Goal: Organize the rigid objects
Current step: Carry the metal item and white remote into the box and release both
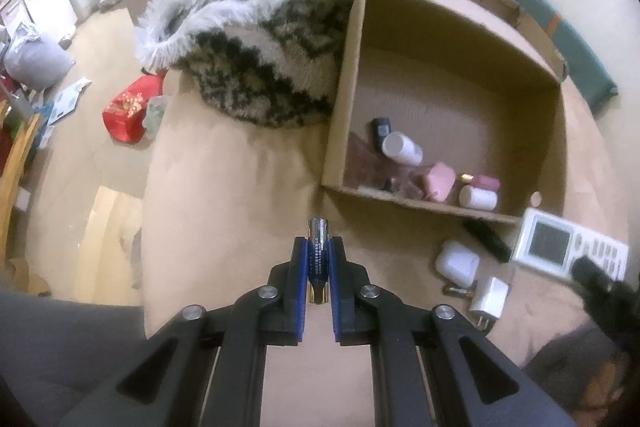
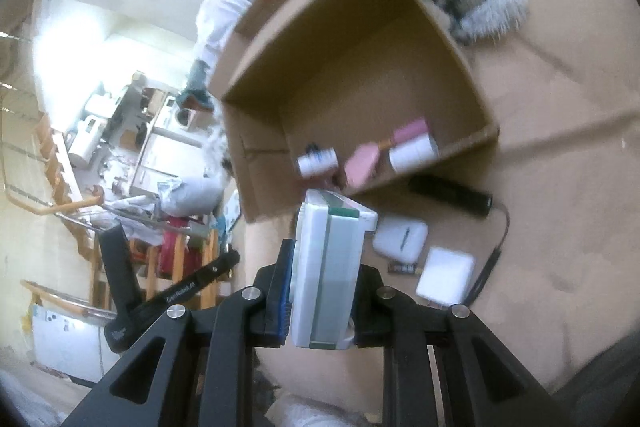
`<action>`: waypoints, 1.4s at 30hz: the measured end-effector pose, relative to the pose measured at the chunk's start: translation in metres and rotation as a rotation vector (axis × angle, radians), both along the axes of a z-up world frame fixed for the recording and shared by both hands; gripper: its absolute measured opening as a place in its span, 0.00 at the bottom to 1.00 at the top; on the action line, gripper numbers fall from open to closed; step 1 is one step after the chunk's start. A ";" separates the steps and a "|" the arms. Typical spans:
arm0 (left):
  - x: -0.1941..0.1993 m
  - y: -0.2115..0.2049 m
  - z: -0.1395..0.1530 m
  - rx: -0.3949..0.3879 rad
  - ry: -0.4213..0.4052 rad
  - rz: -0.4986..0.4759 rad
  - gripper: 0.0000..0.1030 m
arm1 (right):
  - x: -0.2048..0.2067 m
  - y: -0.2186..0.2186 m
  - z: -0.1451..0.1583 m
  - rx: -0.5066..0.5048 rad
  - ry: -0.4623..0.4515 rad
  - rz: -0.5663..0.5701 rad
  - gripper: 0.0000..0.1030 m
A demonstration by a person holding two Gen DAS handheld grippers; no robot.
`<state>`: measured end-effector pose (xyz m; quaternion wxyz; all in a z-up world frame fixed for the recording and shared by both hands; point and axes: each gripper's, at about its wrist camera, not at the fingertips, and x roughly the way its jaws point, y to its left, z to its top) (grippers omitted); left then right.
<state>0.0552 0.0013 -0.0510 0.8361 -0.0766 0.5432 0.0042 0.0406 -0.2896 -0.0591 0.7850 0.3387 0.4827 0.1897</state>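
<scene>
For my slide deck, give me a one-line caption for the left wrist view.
Left gripper clamps a slim blue-and-silver battery above the tan bedding, beside the open cardboard box.

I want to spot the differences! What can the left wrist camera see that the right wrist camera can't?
Only the left wrist view shows the left hand-held gripper shut on a battery, and a red bag on the floor.

Only the right wrist view shows the right hand-held gripper squeezing the white remote edge-on, and a wooden stair rail.

Both show the cardboard box, the white earbud case and the white charger.
</scene>
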 end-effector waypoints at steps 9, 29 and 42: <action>0.027 -0.011 0.031 0.006 -0.061 -0.029 0.09 | 0.041 -0.016 0.029 -0.046 -0.086 0.001 0.23; 0.108 -0.065 -0.020 0.046 0.034 -0.130 0.09 | 0.126 0.013 -0.024 -0.152 0.007 0.136 0.23; 0.112 -0.096 -0.056 0.209 0.068 -0.101 0.09 | 0.125 0.016 -0.052 -0.107 0.109 0.136 0.23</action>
